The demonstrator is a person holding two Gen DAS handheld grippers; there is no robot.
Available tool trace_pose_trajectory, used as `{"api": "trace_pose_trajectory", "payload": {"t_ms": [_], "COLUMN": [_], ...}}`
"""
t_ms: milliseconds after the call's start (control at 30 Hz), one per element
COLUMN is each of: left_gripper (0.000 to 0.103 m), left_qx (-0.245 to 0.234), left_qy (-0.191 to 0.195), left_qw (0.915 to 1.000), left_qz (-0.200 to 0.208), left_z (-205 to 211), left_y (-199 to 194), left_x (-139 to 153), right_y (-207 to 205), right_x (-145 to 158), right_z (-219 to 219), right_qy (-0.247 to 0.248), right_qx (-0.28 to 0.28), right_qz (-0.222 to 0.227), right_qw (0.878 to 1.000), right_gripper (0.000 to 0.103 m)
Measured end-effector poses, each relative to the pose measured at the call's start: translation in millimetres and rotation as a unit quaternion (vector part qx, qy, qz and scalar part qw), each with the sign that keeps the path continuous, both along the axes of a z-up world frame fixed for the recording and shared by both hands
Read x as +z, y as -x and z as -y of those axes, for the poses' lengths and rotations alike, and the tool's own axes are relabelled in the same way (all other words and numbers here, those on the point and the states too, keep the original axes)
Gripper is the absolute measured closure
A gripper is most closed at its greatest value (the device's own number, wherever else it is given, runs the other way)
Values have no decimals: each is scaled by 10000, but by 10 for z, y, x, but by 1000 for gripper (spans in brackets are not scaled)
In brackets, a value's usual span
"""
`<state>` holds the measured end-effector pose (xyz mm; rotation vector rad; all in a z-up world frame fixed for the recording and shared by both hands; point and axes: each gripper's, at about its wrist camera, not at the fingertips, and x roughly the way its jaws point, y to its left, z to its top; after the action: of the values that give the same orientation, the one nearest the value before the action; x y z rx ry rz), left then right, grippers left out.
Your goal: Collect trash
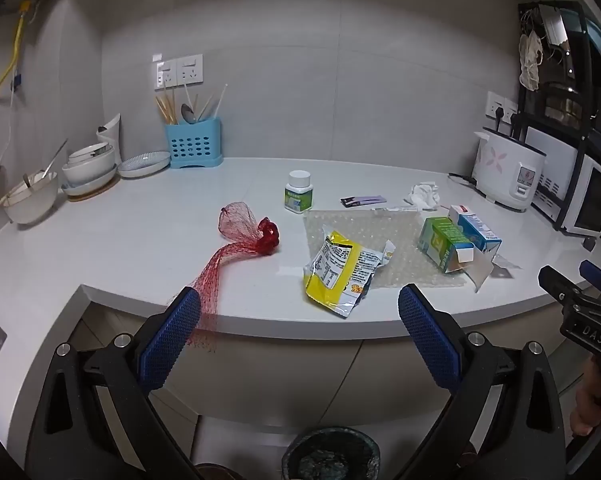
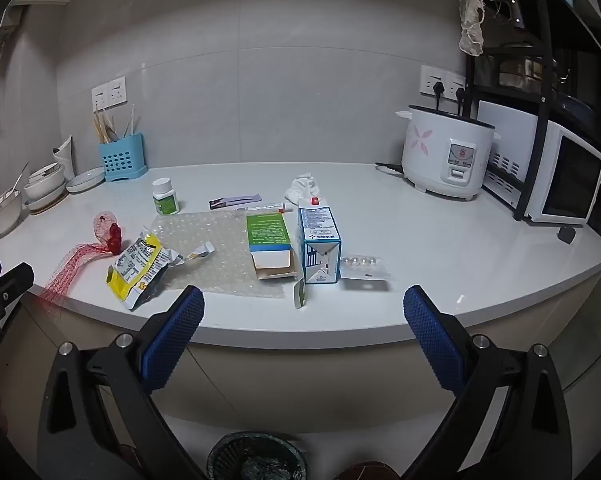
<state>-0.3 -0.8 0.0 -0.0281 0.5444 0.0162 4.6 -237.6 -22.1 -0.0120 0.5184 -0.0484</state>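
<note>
Left wrist view: my left gripper (image 1: 299,312) gapes empty before the counter (image 1: 140,236) front edge, where the yellow snack wrapper (image 1: 340,272) lies. My right gripper (image 2: 303,312) gapes empty too, facing the opened cartons (image 2: 296,244) near that edge.

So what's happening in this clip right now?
A person holds two grippers in front of a kitchen counter strewn with trash. Both the left gripper and the right gripper are open and empty. The red mesh bag, yellow snack wrapper and cartons lie untouched; a bin waits below.
</note>
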Motion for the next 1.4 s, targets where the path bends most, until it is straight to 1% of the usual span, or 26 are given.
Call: {"api": "trace_pose_trajectory", "payload": {"t_ms": [333, 533, 767, 900, 1400], "left_gripper": [6, 6, 6, 6, 6], "left_qx": [-7, -9, 6, 10, -17], "left_qy": [-24, -44, -27, -8, 104], "left_qw": [10000, 10000, 10000, 10000, 9999], "left_qz": [9, 36, -27, -39, -82], "left_z": [10, 30, 30, 1, -36], "left_y": [46, 52, 28, 17, 10], "left_x": [-26, 34, 25, -1, -108], "right_y": [18, 41, 81, 82, 107], "right_x": [2, -15, 22, 13, -12], "right_z": [18, 63, 56, 82, 33], "right_qy": [-37, -55, -134, -216, -184], "right_qx": [8, 9, 32, 58, 177], "right_qz": [-17, -13, -32, -62, -104], "right_qw": [10000, 10000, 9999, 9997, 9996], "right_gripper": [7, 7, 7, 7, 7]}}
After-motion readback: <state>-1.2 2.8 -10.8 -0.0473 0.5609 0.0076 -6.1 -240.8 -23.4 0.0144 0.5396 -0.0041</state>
